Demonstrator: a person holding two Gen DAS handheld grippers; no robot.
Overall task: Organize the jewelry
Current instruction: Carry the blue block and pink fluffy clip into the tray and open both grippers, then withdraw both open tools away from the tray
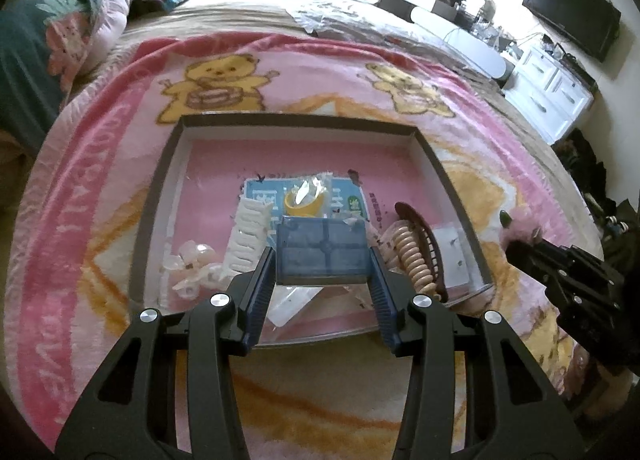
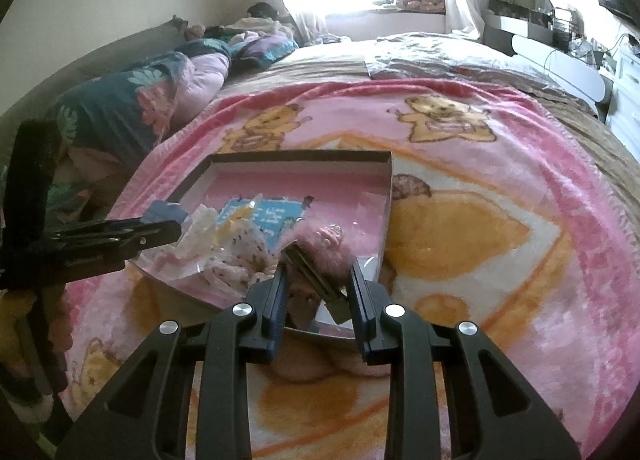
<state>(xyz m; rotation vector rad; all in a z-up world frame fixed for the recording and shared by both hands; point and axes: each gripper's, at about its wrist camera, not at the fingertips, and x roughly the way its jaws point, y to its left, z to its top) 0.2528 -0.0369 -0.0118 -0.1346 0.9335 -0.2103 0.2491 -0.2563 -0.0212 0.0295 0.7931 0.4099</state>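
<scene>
A shallow box [image 1: 432,156] with a pink floor lies on the pink bear blanket. In it are a yellow ring-shaped piece [image 1: 303,207], a white comb-like clip [image 1: 249,234], pale pink pieces [image 1: 192,264] and a brown and beige hair claw [image 1: 416,248]. My left gripper [image 1: 322,256] is shut on a small blue square box [image 1: 322,250], held just above the tray's near part. My right gripper [image 2: 318,272] is shut on a fluffy pink hair clip [image 2: 320,250] with a metal bar, over the tray's near right corner [image 2: 386,244].
The pink bear blanket [image 1: 320,72] covers a bed. Bundled quilts and pillows [image 1: 60,32] lie at the left. A white dresser [image 1: 548,88] and a TV [image 1: 572,20] stand at the right. The left gripper shows at the left of the right wrist view [image 2: 100,240].
</scene>
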